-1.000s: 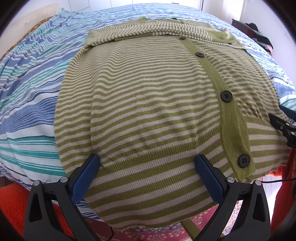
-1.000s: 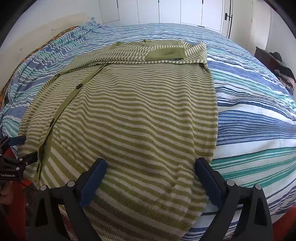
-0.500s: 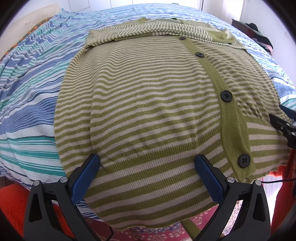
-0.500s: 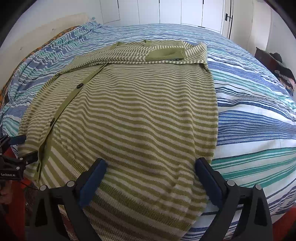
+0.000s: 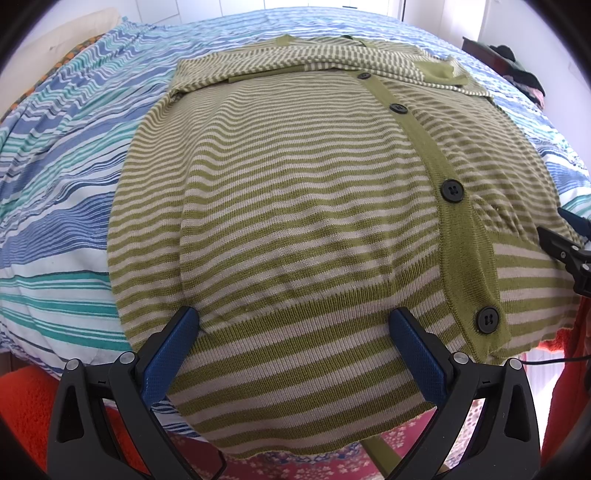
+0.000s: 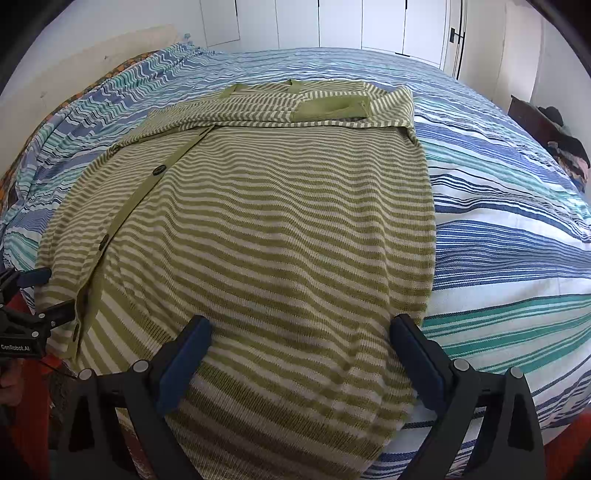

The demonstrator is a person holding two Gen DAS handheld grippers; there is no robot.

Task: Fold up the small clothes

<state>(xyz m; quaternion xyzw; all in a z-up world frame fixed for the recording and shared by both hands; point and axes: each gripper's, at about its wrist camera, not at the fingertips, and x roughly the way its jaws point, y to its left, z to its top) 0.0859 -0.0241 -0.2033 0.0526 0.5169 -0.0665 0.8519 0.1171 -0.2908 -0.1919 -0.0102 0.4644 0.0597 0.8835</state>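
Observation:
A green and cream striped cardigan [image 5: 303, 206] with black buttons lies flat on the bed, sleeves folded across its far end; it also shows in the right wrist view [image 6: 266, 229]. Its hem hangs over the near bed edge. My left gripper [image 5: 295, 325] is open, its blue fingers over the hem left of the button band. My right gripper [image 6: 299, 332] is open over the hem's right part. Each gripper shows at the edge of the other's view.
The bed has a blue, teal and white striped cover [image 6: 498, 221]. Orange-red fabric [image 5: 26, 398] shows below the bed edge. White closet doors [image 6: 332, 26] stand behind the bed. Dark clothes [image 6: 565, 144] lie at the far right.

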